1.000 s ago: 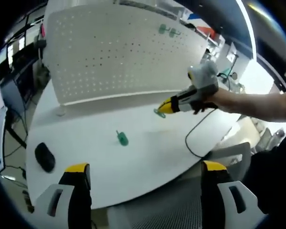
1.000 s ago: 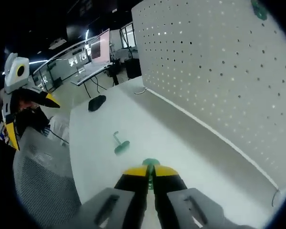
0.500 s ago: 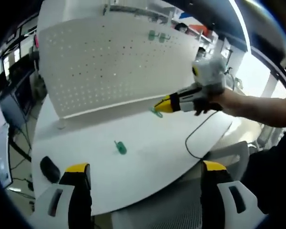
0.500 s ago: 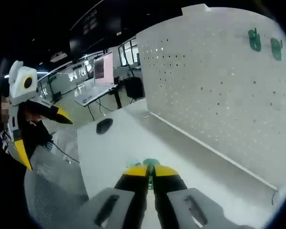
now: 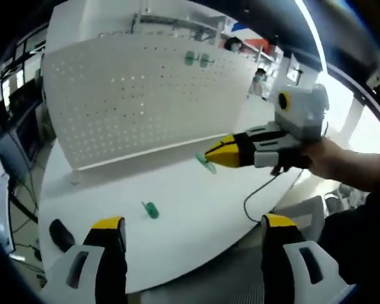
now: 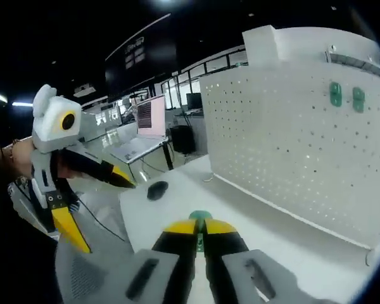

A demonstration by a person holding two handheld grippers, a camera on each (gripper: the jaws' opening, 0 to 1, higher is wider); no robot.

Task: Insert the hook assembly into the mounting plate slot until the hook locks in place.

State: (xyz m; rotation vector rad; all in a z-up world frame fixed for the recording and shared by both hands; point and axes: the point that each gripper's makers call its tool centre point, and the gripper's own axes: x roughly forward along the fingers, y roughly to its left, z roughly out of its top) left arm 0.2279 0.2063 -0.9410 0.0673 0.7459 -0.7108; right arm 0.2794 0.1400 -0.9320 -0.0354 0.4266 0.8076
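Left gripper view showed my left gripper (image 5: 189, 237) with jaws wide apart above the white table (image 5: 190, 196), a small green plastic hook (image 5: 151, 210) lying loose on it. Rightward, my right gripper (image 5: 210, 154) pinched another green hook assembly (image 5: 206, 163) before the white perforated mounting plate (image 5: 133, 107).

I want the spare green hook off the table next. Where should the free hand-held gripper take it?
Grip the green hook across its thin stem, coming down from above: it lies flat on the white table, its wider base toward the left hand-held gripper.
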